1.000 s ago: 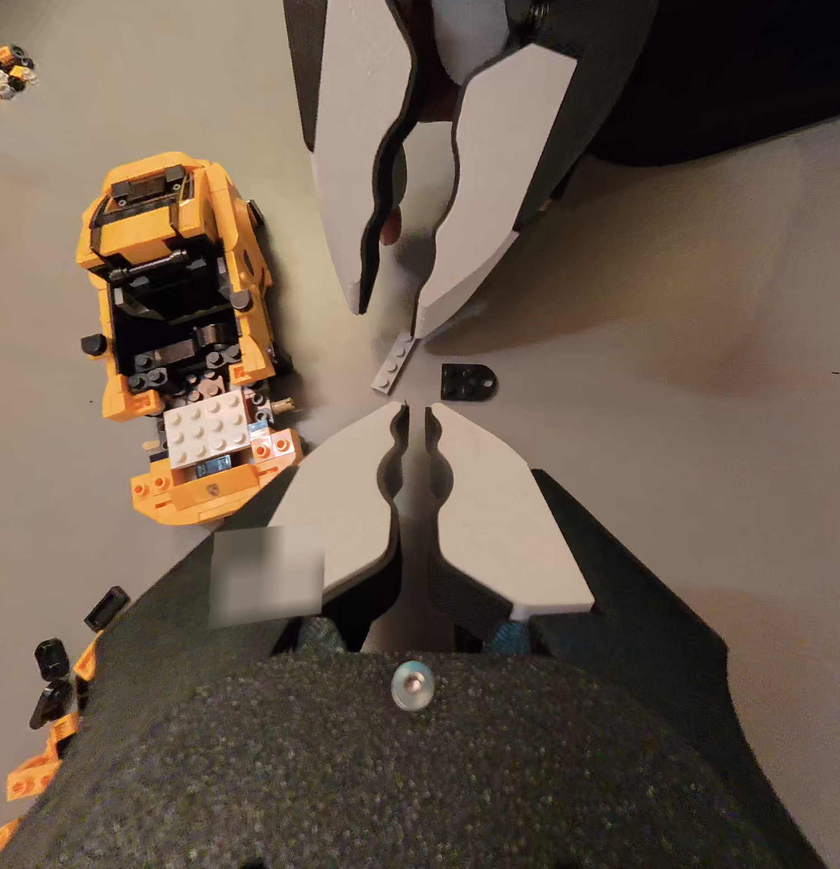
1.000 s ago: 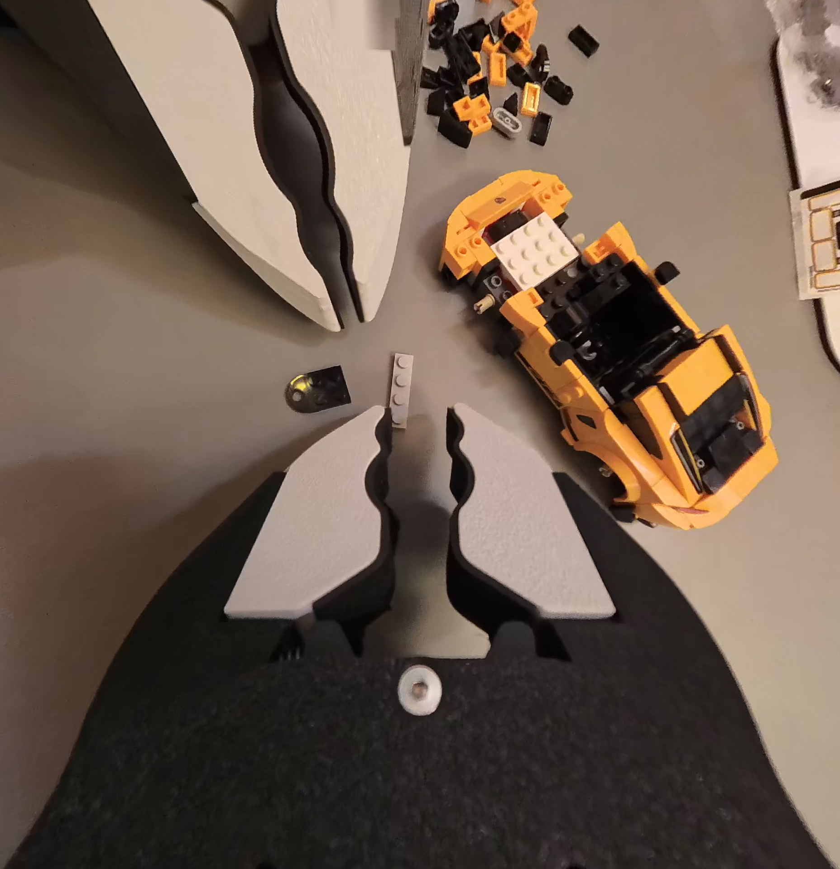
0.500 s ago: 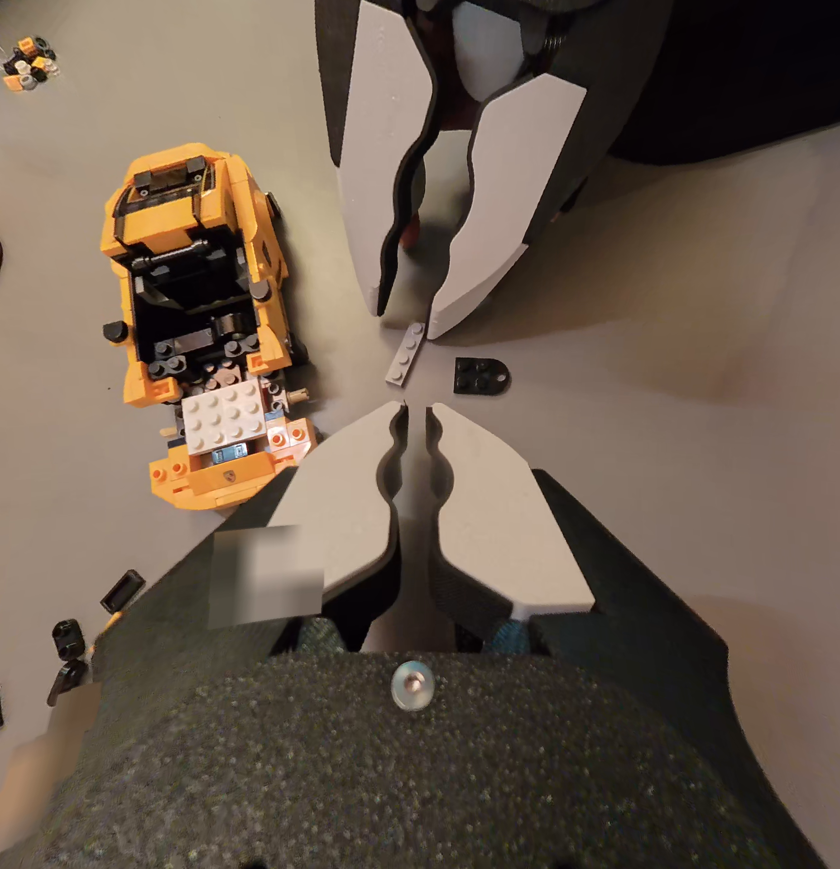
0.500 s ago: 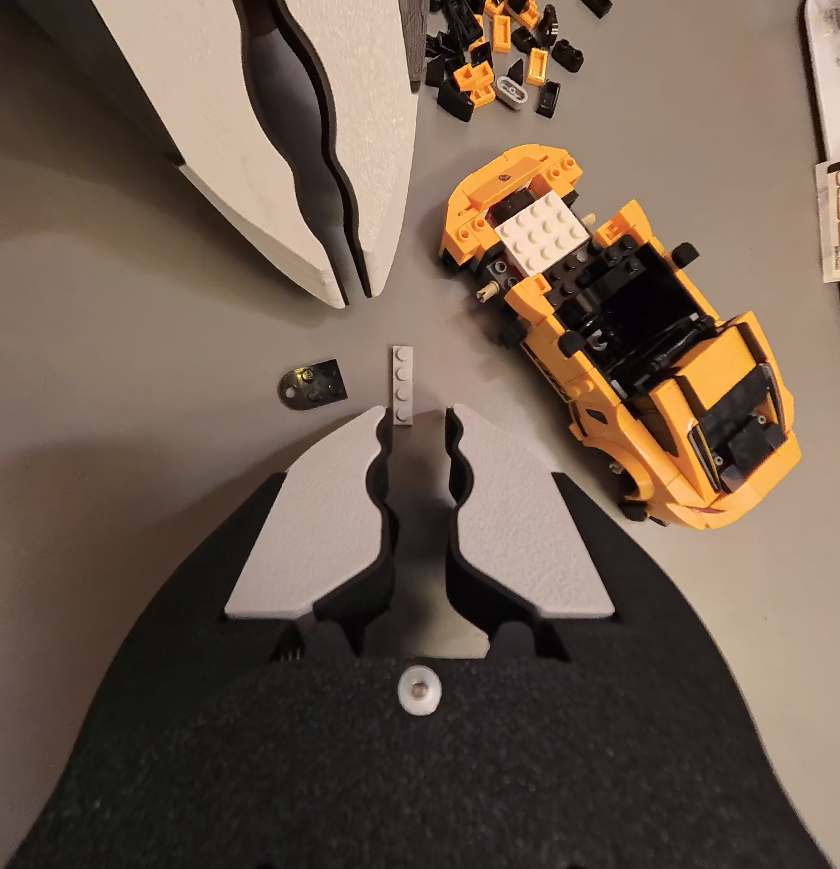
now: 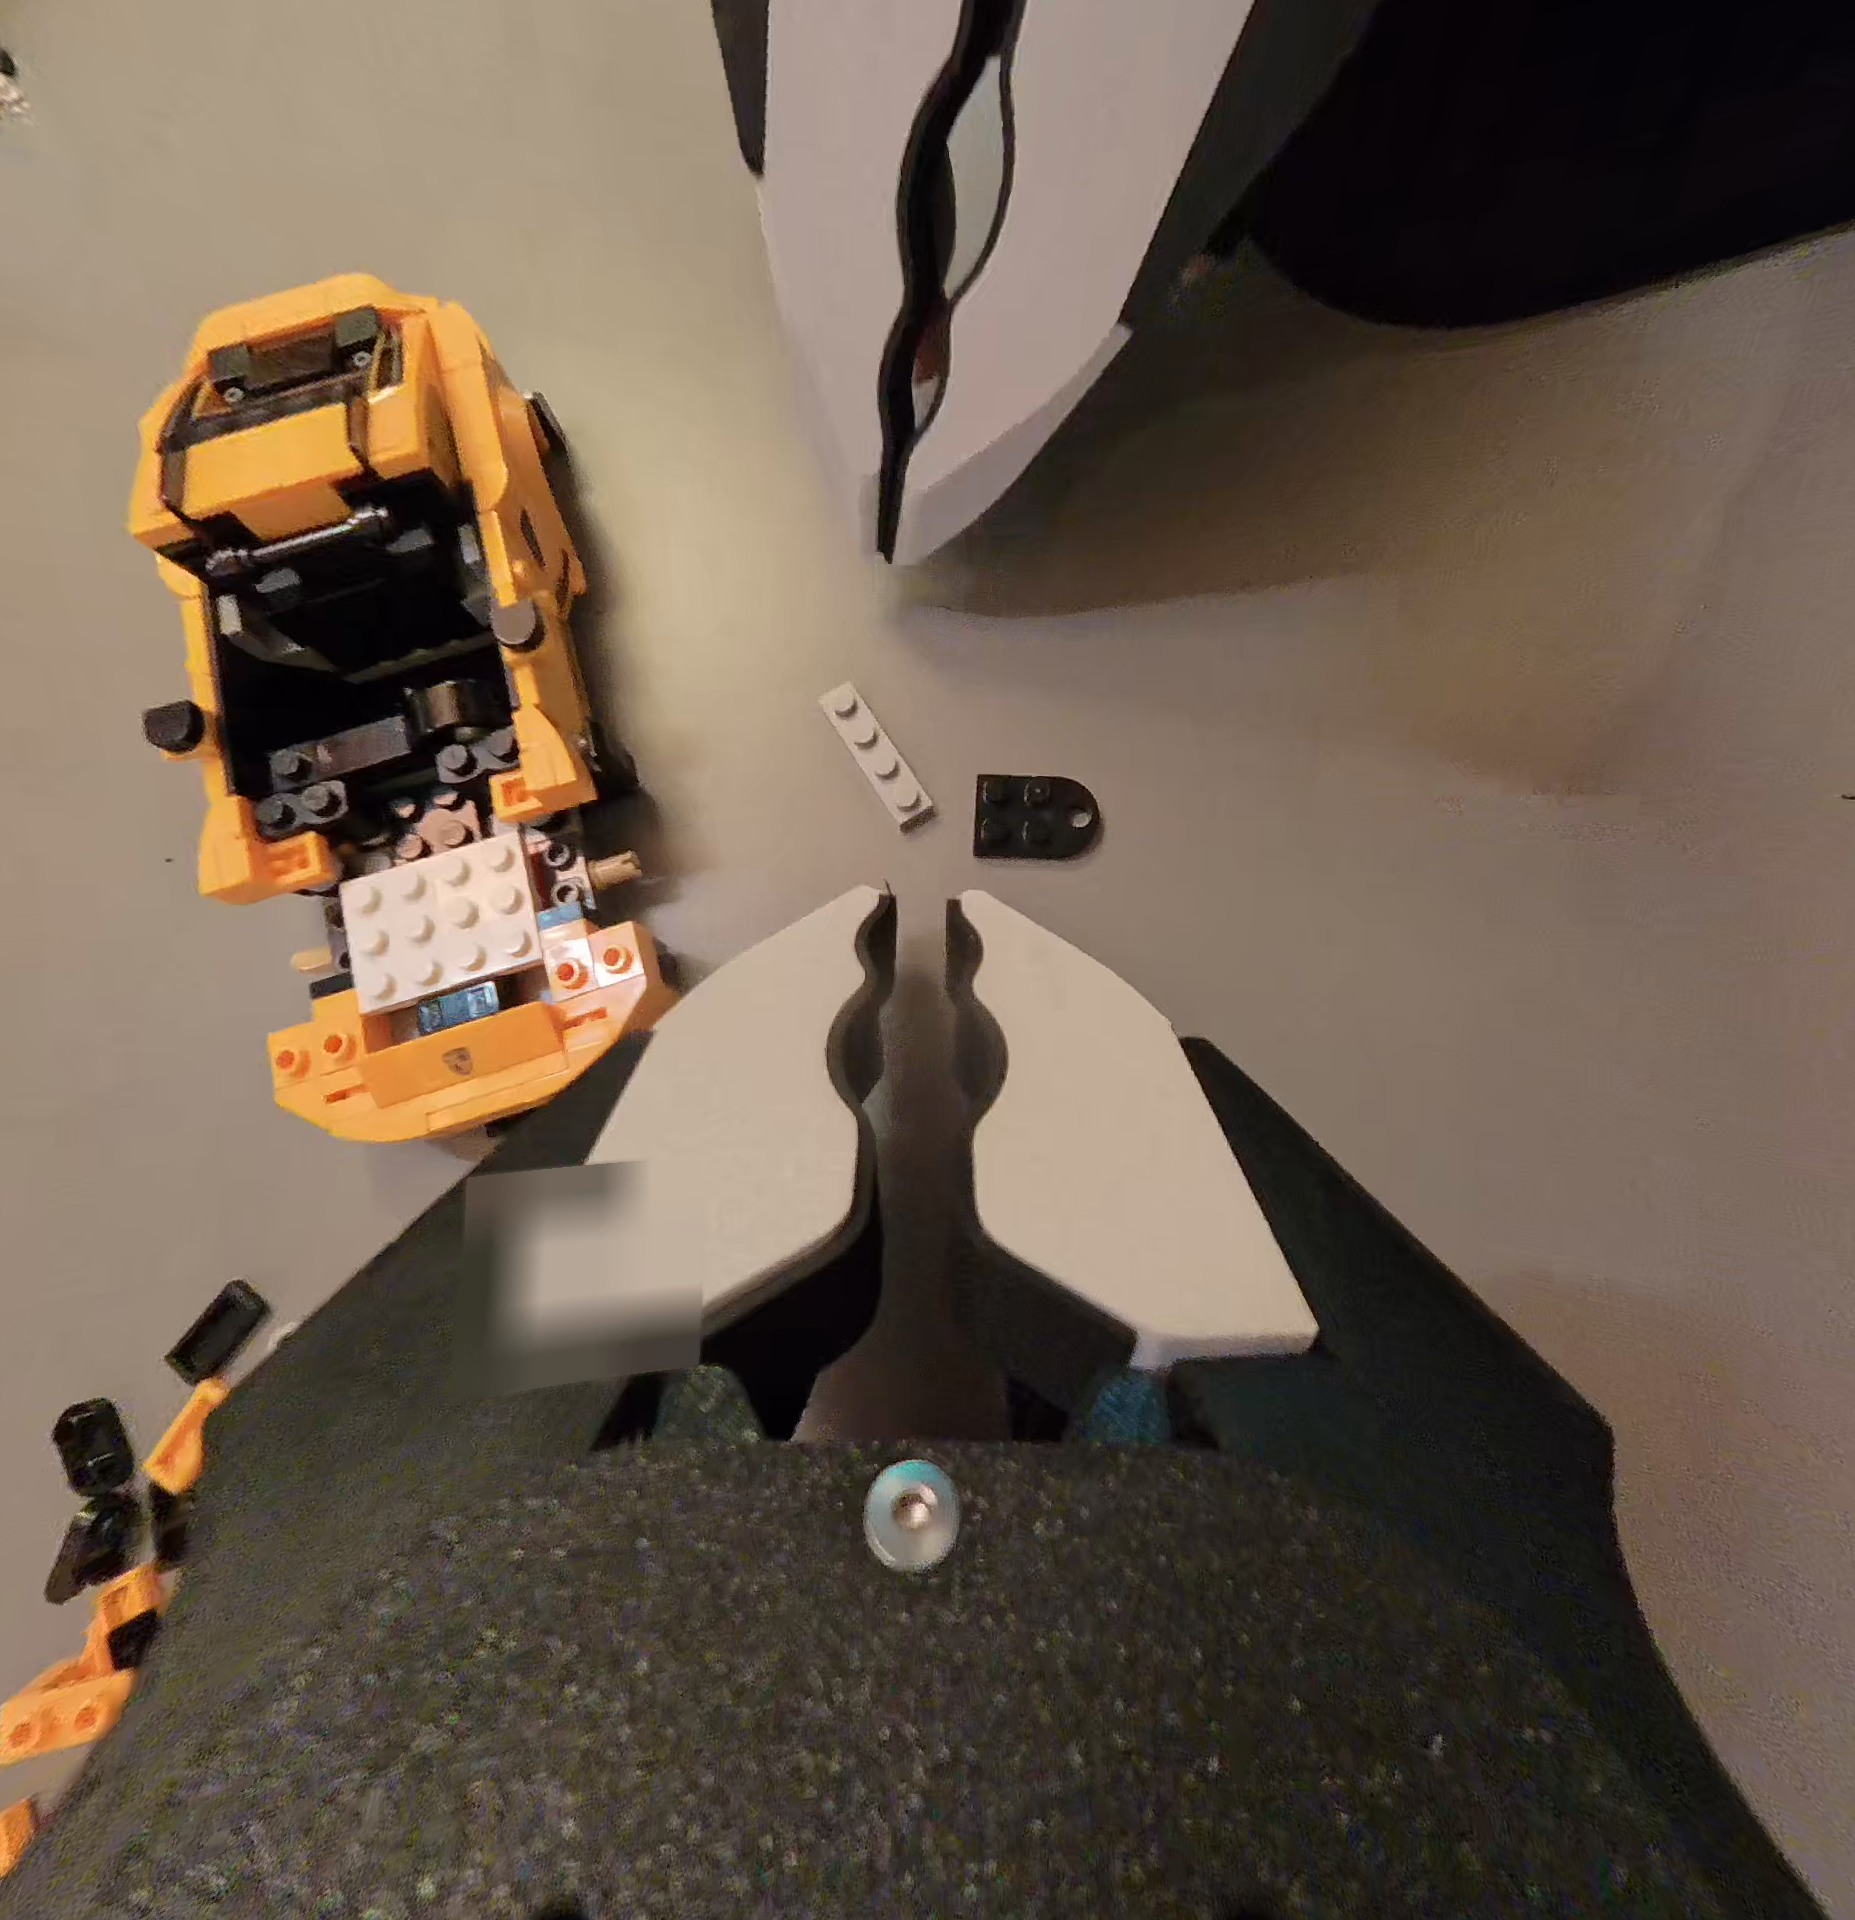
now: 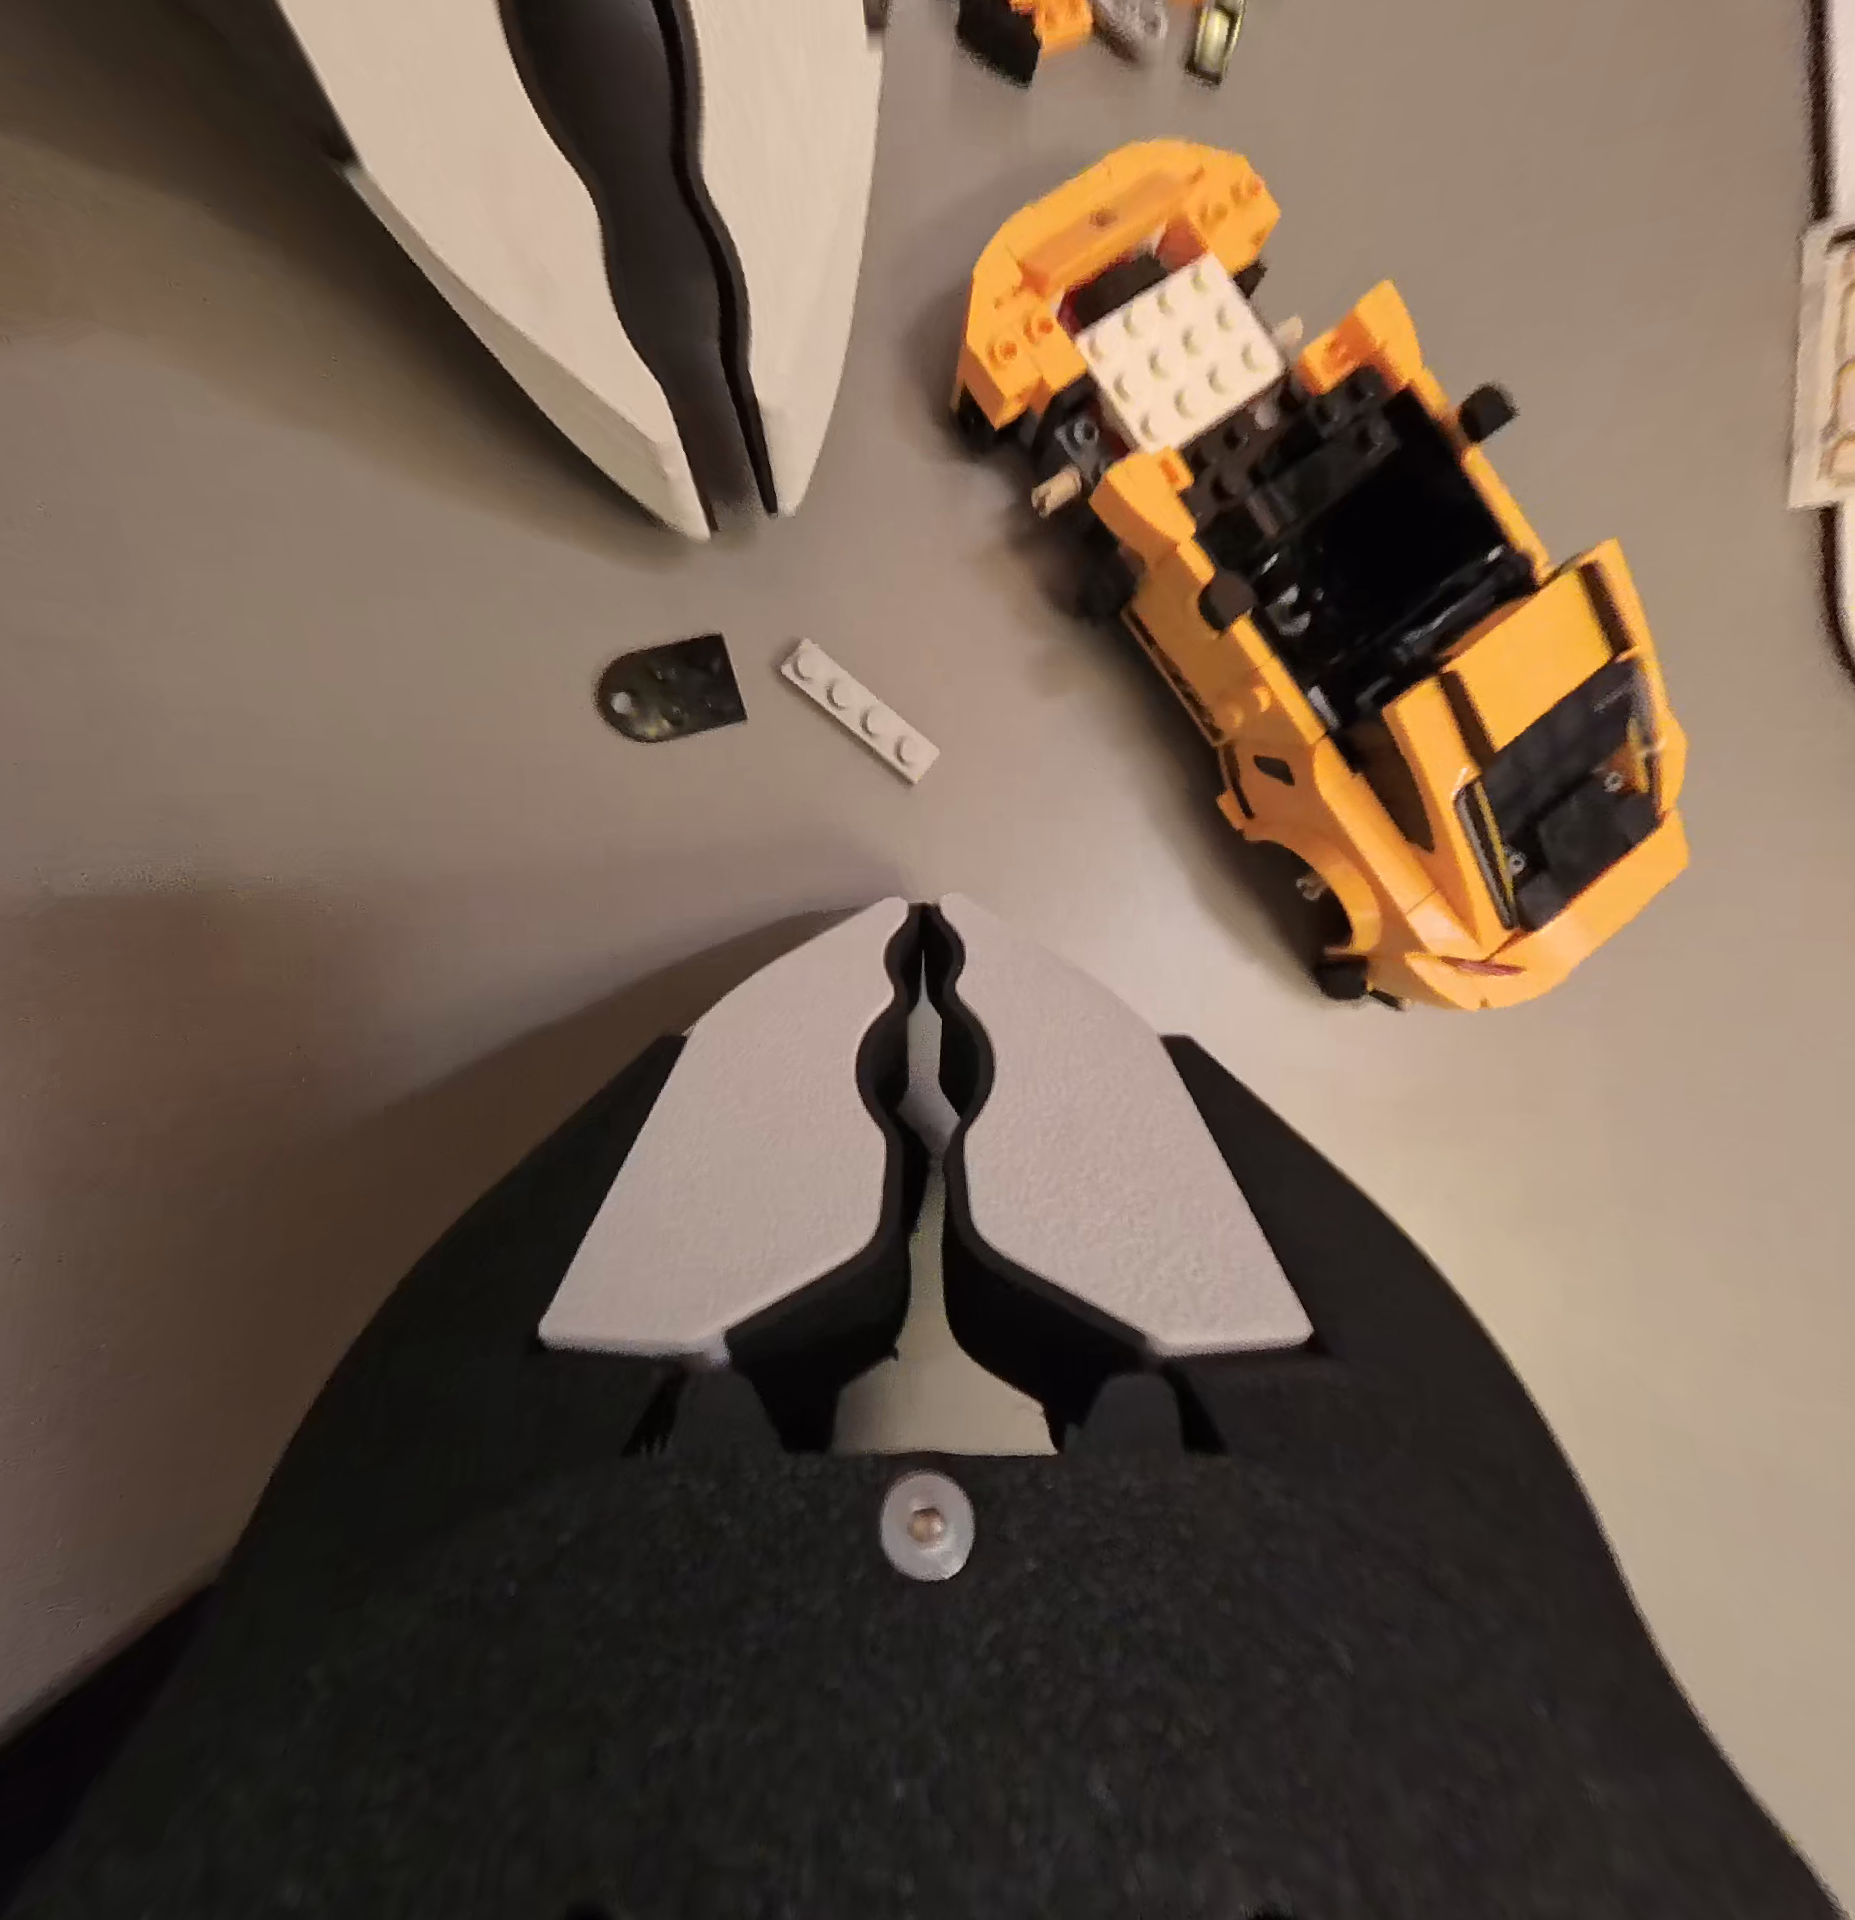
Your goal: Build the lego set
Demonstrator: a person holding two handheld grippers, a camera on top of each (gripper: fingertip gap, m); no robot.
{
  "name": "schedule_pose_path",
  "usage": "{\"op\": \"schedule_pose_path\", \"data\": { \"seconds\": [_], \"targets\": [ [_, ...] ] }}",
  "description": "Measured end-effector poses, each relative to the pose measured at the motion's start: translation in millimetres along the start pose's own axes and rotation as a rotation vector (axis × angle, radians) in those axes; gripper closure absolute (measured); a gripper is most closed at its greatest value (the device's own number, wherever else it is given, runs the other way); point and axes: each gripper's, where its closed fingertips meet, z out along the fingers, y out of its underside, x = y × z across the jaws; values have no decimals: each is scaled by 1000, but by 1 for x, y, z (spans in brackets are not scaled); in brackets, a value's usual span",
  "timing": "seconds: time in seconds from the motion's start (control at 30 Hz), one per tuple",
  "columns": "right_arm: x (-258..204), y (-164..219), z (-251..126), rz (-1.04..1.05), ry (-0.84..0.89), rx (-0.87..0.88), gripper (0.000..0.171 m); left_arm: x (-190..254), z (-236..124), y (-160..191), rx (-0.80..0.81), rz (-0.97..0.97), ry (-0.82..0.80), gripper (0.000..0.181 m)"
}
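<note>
A partly built orange and black lego car (image 5: 383,707) lies on the grey table; it also shows in the right wrist view (image 6: 1307,582). A flat grey four-stud plate (image 5: 876,756) (image 6: 858,724) lies loose beside a black plate with a rounded holed end (image 5: 1035,818) (image 6: 671,688). My left gripper (image 5: 918,902) is shut and empty, just short of both plates. My right gripper (image 6: 920,912) is shut and empty, a little back from them. The two grippers face each other: the right gripper (image 5: 890,553) shows opposite in the left wrist view, the left gripper (image 6: 741,512) in the right wrist view.
Loose orange and black pieces (image 5: 102,1538) lie at the left gripper's lower left, and more pieces (image 6: 1048,26) lie beyond the car. A white sheet with a printed card (image 6: 1842,364) sits at the right edge. The gap from one gripper's tips to the other's is roughly 7 cm. Both grippers' tips are roughly 4 cm from the flat grey four-stud plate (image 6: 858,724).
My right gripper has shut and drawn back from the grey plate, which has turned on the table and lies free. My left gripper has stayed shut.
</note>
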Motion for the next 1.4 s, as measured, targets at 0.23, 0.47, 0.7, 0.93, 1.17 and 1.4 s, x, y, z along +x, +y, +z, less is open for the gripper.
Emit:
{"op": "schedule_pose_path", "data": {
  "seconds": [0.23,0.47,0.7,0.93,1.17,1.4],
  "targets": [
    [-5,-24,20,-175,-61,59,141,2,6,1,9,-26,25,173],
    [-11,-29,28,-148,-284,-21,163,-1,0,-5,58,-45,22,175],
    [13,10,5,36,-108,-96,164,0,1,-4,49,-30,13,174],
    [2,4,-12,44,-69,23,146,-3,1,-2,42,-41,-2,174],
    [-41,-13,8,-151,-223,-17,140,-4,-2,2,30,-46,4,174],
    [-48,-26,19,-145,-282,-28,142,-4,-3,3,26,-44,7,174]
  ]
}}
